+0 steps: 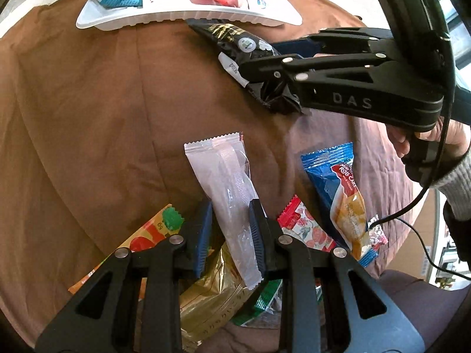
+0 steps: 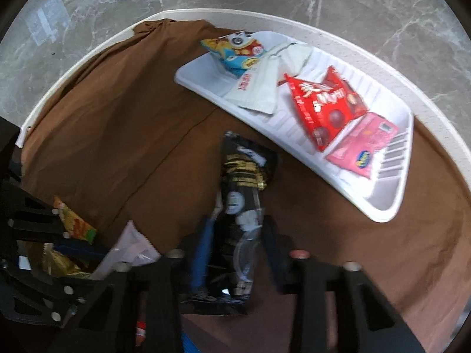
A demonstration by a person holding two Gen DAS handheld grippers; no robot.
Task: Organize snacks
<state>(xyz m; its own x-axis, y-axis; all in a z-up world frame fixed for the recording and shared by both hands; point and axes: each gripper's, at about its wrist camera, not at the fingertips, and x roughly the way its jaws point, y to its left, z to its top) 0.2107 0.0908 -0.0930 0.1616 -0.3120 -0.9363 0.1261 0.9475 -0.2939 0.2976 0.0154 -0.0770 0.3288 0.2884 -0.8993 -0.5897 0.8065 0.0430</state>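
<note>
My left gripper point(image 1: 231, 235) is shut on a long white and clear packet point(image 1: 226, 176) that lies on the brown cloth point(image 1: 88, 103), its pads on the packet's two long sides. Further back, my right gripper point(image 1: 259, 61) is shut on a black snack packet with gold print point(image 1: 232, 35), which is crumpled at the gripped end. The right wrist view shows that black packet point(image 2: 241, 182) running forward between the right gripper's point(image 2: 238, 250) blurred fingers. Behind it stands a white tray point(image 2: 382, 206) holding a blue cartoon pack point(image 2: 232, 50), a white packet point(image 2: 259, 88), a red pack point(image 2: 321, 103) and a pink pack point(image 2: 362, 144).
Loose snacks lie near my left gripper: a blue roll cake packet point(image 1: 338, 194), a red strawberry candy point(image 1: 306, 229), an orange packet point(image 1: 141, 235), a gold packet point(image 1: 212, 294) and a green one point(image 1: 262, 303). The round table's white rim point(image 2: 88, 58) borders marble floor. A hand point(image 1: 426, 138) holds the right gripper.
</note>
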